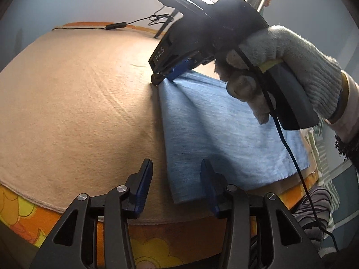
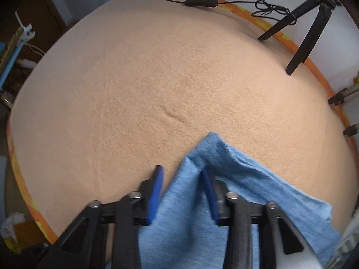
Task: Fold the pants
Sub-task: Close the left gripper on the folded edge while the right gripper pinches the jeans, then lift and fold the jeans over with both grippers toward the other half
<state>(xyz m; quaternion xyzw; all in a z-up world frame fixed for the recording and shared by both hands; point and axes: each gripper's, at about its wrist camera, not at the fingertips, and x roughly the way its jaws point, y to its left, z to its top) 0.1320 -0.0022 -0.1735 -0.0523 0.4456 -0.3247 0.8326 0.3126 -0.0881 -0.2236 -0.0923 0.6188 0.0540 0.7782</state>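
Blue-padded left tongs [image 1: 177, 183] stood open just over the near corner of the light blue pants [image 1: 224, 139], which lay folded on the tan blanket [image 1: 78, 112] covering the worktop. Beyond them the right tongs [image 1: 165, 77], in a gloved hand [image 1: 291, 71], pointed steeply down at the far corner. A fold of pants [image 2: 193, 179] rose between the right tongs' [image 2: 181, 192] pads, which stood apart, not pressing it.

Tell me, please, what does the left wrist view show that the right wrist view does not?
Only the left wrist view shows the left gripper, open over the near edge of the pants, and the gloved hand holding the right gripper. Only the right wrist view shows cloth bunched between the right gripper's blue pads. Both show the blue pants on the beige blanket, the cable and the tripod legs.
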